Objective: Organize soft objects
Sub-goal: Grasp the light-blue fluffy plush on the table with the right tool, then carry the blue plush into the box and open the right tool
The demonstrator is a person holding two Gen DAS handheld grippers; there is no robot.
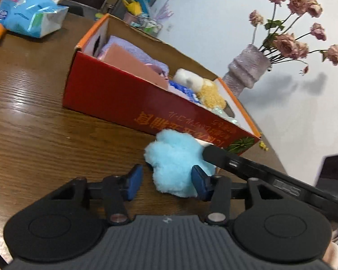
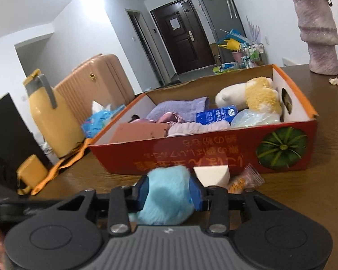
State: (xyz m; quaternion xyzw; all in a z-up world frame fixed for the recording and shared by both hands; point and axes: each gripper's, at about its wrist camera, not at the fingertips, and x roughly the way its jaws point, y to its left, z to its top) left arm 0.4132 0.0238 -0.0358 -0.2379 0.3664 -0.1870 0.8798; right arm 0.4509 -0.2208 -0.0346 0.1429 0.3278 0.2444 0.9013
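- While the blue puff sat on the table just in front of the red box, the right gripper had both blue pads against its sides, partly closed and squeezing the fluff; its jaws had just been closing.
- From the left wrist view, the left gripper was partly closed too, its jaws also just closing. One pad touched the puff's side, while the other stood clear of it, so it held nothing.
- Both tools crowded one small toy, and the right gripper's finger lay across the puff close to the left one. A clash of fingers seemed the nearest risk.
- The fluff gave under the pads, so the grip could have been on fur alone. A quick lift might have let the puff slip out.
- The box wall rose right behind the puff. A low carry could have caught the rim and shoved the box.
- Inside, a purple cloth, a plush toy and a blue packet filled much of the box, leaving little bare floor. The puff would likely have rested on top.
- A white wedge and a small bag lay just beside the puff and might have been knocked.
- A vase stood past the box's far right corner, well apart. Open table lay to the left.
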